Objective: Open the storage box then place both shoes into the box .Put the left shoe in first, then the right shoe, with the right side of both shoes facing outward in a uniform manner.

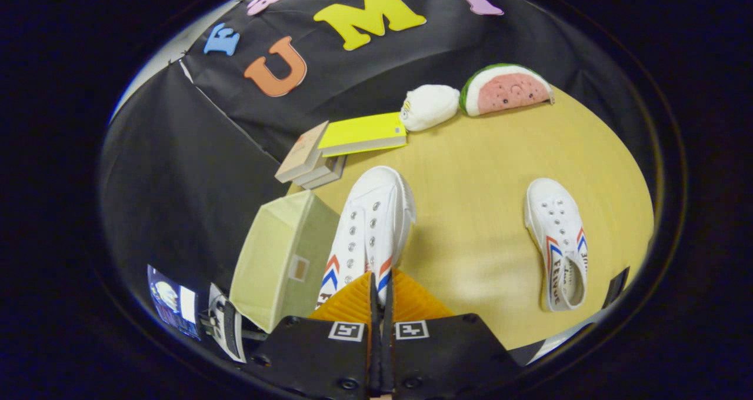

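A white sneaker point(372, 220) with red and blue stripes hangs just ahead of my gripper point(379, 281), toe pointing away over the yellow table point(470, 170). The fingers are nearly together, pinching the shoe's rear collar. Right beside this shoe, on its left, stands the beige fabric storage box point(282, 259) with a small label window on the face toward me; I cannot tell how its lid stands. The second white sneaker point(559, 250) lies on the table well off to the right of the fingers, toe away and its opening toward me.
Beyond the box lies a stack of books point(309, 160) with a yellow book point(365, 133) on top. A white plush point(430, 106) and a watermelon plush point(507, 88) rest at the table's far edge. A small screen point(173, 302) sits below the box.
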### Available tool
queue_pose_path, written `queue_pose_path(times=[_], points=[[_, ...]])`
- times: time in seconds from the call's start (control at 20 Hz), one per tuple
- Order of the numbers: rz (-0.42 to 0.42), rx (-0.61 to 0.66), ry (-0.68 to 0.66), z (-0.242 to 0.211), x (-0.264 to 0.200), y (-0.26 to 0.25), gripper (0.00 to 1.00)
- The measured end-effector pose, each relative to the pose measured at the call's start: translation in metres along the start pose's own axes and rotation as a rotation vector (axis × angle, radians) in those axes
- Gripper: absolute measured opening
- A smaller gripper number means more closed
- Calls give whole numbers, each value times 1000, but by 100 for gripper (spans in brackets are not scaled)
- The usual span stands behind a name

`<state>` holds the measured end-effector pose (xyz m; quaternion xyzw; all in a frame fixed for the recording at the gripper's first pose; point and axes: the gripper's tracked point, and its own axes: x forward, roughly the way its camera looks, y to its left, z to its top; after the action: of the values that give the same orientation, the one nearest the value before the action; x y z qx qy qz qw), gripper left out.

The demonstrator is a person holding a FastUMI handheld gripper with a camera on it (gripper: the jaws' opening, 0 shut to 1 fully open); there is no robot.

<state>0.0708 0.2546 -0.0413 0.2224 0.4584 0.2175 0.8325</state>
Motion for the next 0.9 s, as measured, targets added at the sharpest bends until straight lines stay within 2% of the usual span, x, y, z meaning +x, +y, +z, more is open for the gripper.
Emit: queue_pose_path(times=[0.25,0.45,0.65,0.9], points=[[33,-12,-45,18,11,106,6],[74,-23,-19,5,44,171,6],[61,15,54,-29,84,197,6],[5,65,116,-62,128,192,6]])
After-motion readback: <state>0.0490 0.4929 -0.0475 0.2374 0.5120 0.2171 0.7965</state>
